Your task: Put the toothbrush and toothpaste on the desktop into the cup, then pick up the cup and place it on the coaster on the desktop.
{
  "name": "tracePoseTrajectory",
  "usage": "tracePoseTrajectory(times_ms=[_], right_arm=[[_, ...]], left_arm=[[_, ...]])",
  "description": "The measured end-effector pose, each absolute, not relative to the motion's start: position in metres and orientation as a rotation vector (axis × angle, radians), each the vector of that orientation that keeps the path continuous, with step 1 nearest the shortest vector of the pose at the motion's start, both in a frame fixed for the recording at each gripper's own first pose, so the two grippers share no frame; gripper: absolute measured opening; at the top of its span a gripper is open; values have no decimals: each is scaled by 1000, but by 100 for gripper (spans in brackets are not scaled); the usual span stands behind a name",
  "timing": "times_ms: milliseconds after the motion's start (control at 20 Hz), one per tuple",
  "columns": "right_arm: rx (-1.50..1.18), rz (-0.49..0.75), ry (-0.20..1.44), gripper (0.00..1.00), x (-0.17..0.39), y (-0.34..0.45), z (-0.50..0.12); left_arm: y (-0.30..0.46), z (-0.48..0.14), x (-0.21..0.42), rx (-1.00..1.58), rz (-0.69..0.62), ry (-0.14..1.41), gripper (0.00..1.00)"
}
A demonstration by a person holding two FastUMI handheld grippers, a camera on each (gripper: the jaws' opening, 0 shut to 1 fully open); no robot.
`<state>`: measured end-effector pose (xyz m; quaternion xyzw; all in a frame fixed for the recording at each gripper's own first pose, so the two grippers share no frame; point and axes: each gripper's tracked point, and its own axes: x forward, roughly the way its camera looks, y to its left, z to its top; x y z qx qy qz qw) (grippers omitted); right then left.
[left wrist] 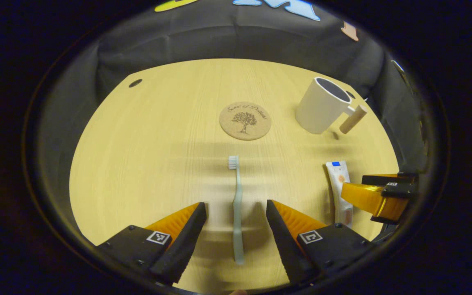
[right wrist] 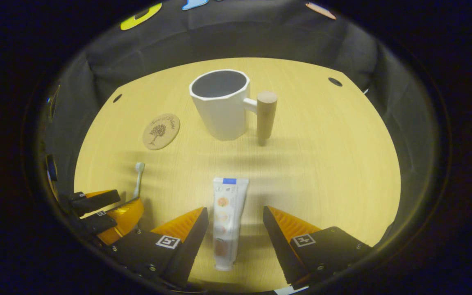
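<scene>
A pale green toothbrush (left wrist: 237,205) lies flat on the wooden desktop (left wrist: 158,155), bristles pointing away, and its handle runs between the fingers of my open left gripper (left wrist: 236,209) without touching them. A white toothpaste tube (right wrist: 226,221) lies lengthwise between the fingers of my open right gripper (right wrist: 236,215), also untouched. Farther back stands a white cup (right wrist: 221,104) with a wooden handle (right wrist: 266,115), upright and empty. A round cork coaster (left wrist: 245,120) with a tree print lies in the middle of the desktop. The toothbrush (right wrist: 138,178), coaster (right wrist: 161,131), cup (left wrist: 322,105) and tube (left wrist: 339,188) appear in both views.
The right gripper (left wrist: 377,196) shows at the right edge of the left gripper view, beside the tube. The left gripper (right wrist: 111,215) shows at the lower left of the right gripper view. Small dark holes (right wrist: 335,82) mark the desktop's far corners. Black cloth walls surround the desk.
</scene>
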<state>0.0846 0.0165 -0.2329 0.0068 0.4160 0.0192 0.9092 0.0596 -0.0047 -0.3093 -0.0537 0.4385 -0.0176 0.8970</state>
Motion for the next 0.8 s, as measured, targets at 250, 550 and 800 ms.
tracePoseTrajectory(times_ms=[250, 550, 800], right_arm=[[10, 28, 912, 84, 91, 14, -246], [-24, 11, 945, 73, 93, 9, -255], [-49, 6, 985, 49, 88, 6, -259]], left_arm=[[-2, -322, 66, -87, -22, 951, 100], [0, -322, 66, -60, -7, 959, 91], [-4, -322, 73, -46, -5, 953, 54]])
